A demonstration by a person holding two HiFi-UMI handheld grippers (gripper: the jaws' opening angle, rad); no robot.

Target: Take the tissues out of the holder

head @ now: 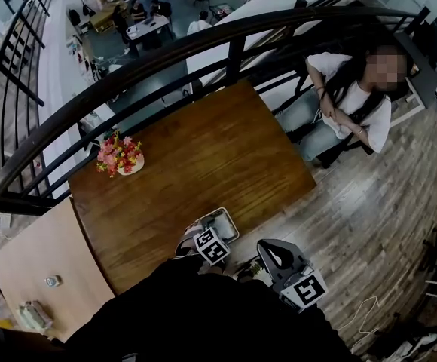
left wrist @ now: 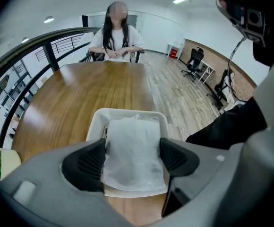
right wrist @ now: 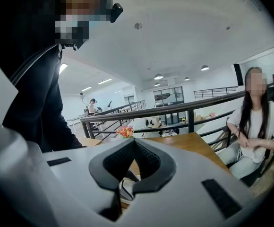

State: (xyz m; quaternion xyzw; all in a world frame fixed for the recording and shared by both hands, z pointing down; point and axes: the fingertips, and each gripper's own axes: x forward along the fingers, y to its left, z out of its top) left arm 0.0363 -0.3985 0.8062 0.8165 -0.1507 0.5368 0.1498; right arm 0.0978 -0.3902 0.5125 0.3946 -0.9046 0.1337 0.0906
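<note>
A white tissue holder (left wrist: 127,112) sits on the brown wooden table (left wrist: 75,103) near its front edge, with a stack of white tissues (left wrist: 133,148) lying in it. My left gripper (left wrist: 132,159) points steeply down over it and is open. Its black pads (left wrist: 87,164) stand on either side of the stack, with the tissues between them. In the head view the holder (head: 226,221) shows just beyond the left gripper (head: 202,232). My right gripper (head: 270,253) hovers to the right of it, off the table's corner, pointing almost level. The right gripper (right wrist: 134,142) has its jaw tips together and holds nothing.
A pot of pink and red flowers (head: 120,157) stands at the table's left edge. A person (head: 346,104) sits on a chair at the far right end. A dark curved railing (head: 203,44) runs behind the table. A lighter side table (head: 45,270) with small items is at the left.
</note>
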